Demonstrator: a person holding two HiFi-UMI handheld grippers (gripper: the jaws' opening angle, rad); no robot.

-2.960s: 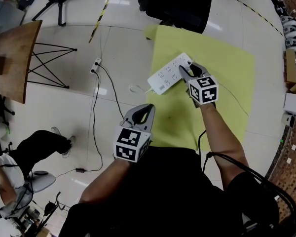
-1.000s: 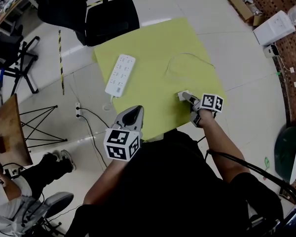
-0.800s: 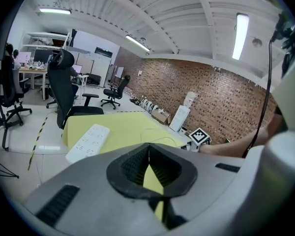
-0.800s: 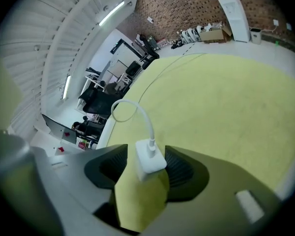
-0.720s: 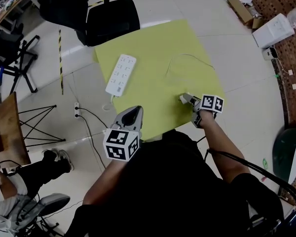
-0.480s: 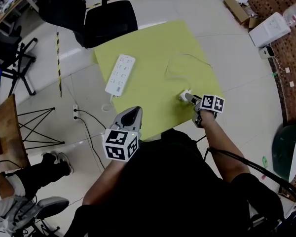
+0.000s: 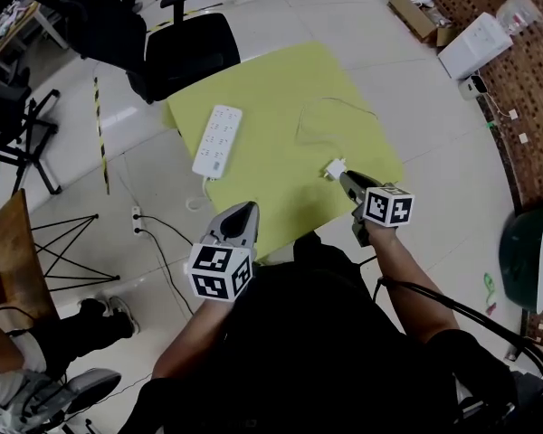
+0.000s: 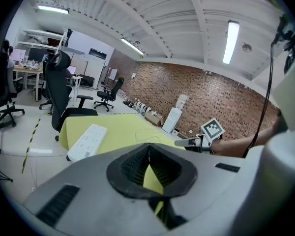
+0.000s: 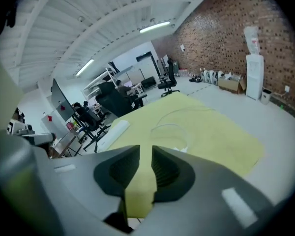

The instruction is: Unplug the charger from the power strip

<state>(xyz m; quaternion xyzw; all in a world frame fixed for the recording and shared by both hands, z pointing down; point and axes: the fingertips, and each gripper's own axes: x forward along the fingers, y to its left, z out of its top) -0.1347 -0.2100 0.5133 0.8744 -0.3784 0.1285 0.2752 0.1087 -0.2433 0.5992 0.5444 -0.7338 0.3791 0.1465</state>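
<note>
The right gripper point(image 7: 347, 181), jaws just closing to a narrow, empty gap, hangs over the charger point(image 7: 334, 167) lying just ahead of its tips; power strip point(image 7: 217, 140) well off to its left; unplugging apparently done, only withdrawal remaining.

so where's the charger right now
In the head view the charger lies on the yellow mat, toward its right near edge, unplugged and well right of the power strip.

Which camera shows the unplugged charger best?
Head view: the charger lies whole on the yellow mat, clear of the power strip. Right gripper view catches only a white sliver of it; left gripper view doesn't show it.
</note>
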